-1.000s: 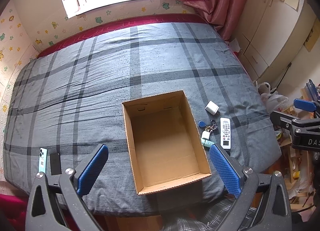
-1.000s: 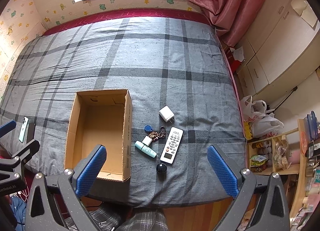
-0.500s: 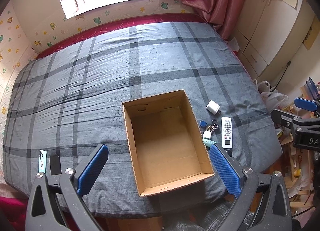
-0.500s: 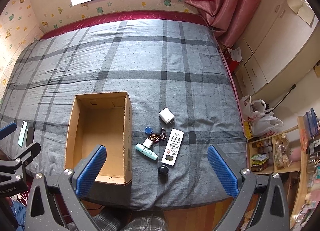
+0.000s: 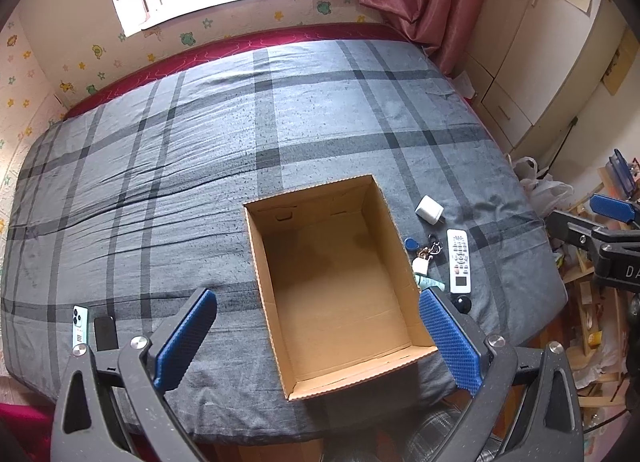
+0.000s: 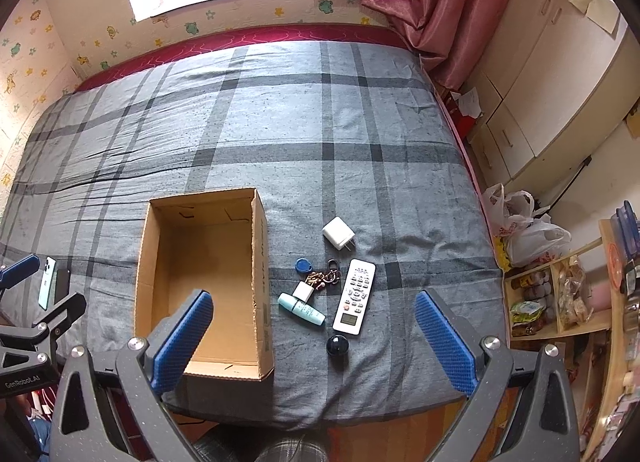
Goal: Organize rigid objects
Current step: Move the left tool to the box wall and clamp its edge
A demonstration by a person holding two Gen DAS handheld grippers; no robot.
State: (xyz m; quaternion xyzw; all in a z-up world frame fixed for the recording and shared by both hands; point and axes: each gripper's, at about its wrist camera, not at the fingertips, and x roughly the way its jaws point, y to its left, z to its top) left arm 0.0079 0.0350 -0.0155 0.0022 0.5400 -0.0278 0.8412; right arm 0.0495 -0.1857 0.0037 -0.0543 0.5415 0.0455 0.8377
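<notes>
Pre-grasp, nothing packed: open brown cardboard box (image 6: 204, 282) empty. Right gripper (image 6: 312, 342) and left gripper (image 5: 316, 342) both spread wide, holding nothing, hovering above the box's near end. Right of box: white remote control (image 6: 355, 296), white charger cube (image 6: 338, 233), teal tube (image 6: 301, 309), blue-tagged keys (image 6: 316, 272), black ball (image 6: 337, 344). Next, probably: lower right gripper onto one item, close, drop in box.

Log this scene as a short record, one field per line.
surface: bed
box: open, nothing inside
right of box: charger, keys, remote, tube, black ball
left of box: two phones
left gripper: open, above the bed
right gripper: open, above the bed
</notes>
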